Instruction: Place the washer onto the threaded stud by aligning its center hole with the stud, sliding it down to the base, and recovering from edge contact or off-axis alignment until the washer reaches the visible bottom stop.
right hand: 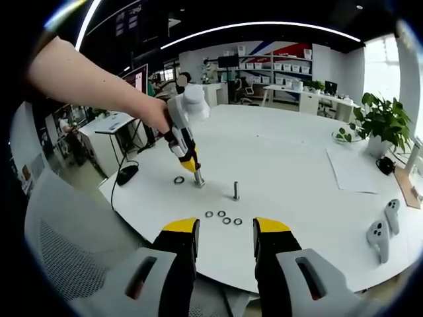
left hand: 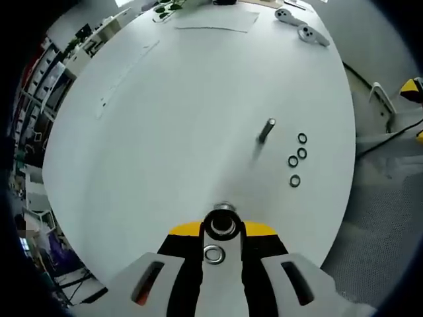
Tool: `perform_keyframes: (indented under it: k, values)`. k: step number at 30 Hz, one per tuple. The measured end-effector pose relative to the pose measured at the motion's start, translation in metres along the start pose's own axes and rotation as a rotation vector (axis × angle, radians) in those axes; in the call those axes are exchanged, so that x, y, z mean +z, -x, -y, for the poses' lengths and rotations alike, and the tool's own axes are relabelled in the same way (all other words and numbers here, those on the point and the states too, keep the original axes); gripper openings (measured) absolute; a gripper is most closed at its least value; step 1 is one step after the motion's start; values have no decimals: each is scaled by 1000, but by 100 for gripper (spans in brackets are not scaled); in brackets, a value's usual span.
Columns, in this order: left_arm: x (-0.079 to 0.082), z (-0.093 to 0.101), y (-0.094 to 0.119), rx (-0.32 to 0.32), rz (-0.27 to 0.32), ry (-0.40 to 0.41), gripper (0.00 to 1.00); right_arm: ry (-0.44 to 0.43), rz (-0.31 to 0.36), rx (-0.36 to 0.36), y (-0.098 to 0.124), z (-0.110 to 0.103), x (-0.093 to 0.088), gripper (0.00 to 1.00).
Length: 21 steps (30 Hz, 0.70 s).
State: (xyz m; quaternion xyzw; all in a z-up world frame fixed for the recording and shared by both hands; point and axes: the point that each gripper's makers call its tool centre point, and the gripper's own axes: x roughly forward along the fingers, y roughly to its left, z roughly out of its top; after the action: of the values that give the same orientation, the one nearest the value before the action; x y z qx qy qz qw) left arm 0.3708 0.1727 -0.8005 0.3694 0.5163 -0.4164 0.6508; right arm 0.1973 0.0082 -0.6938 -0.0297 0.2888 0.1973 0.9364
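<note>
- Left claw [right hand: 195, 173], seen from the right gripper view, points steeply down at the white tabletop [right hand: 291, 165], held in a person's hand [right hand: 153, 113]; its yellow tips meet around the top of a short metal post [right hand: 198, 179] standing on the surface.
- In the left gripper view the left claw [left hand: 222, 229] is clenched on that post [left hand: 223, 223], looking down its round end; a washer [left hand: 213, 254] lies flat between the jaw bases, just below the tips.
- A second, bare threaded stud [left hand: 266, 130] stands upright and free, well apart from the clamped post; same stud [right hand: 236, 191] in the right gripper view.
- Four loose washers [left hand: 297, 158] lie flat near the bare stud; in the right gripper view they form a row [right hand: 223, 217] in front of it.
- One more washer [right hand: 179, 179] lies alone just beside the left claw's tips.
- Right claw [right hand: 225, 231] is released, jaws spread, gripping nothing, hanging over the near tabletop edge.
- Two white handheld controllers [right hand: 383, 228] rest at the tabletop's far side.
</note>
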Motion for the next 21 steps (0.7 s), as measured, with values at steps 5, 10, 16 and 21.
perform_keyframes:
  k: [5,10,16,21]
  values:
    - [1,0,-4,-1,-4,-3,18,-4,2,-2,0,0,0,35]
    - [-1,0,-13,-5,-23,-9,18,-3,0,-3,0,0,0,35]
    - [-2,2,-27,-4,-49,-31,19,-7,-3,-9,0,2,-1,35]
    - [-5,3,-39,-10,-62,-11,19,0,-12,-11,0,2,-3,35]
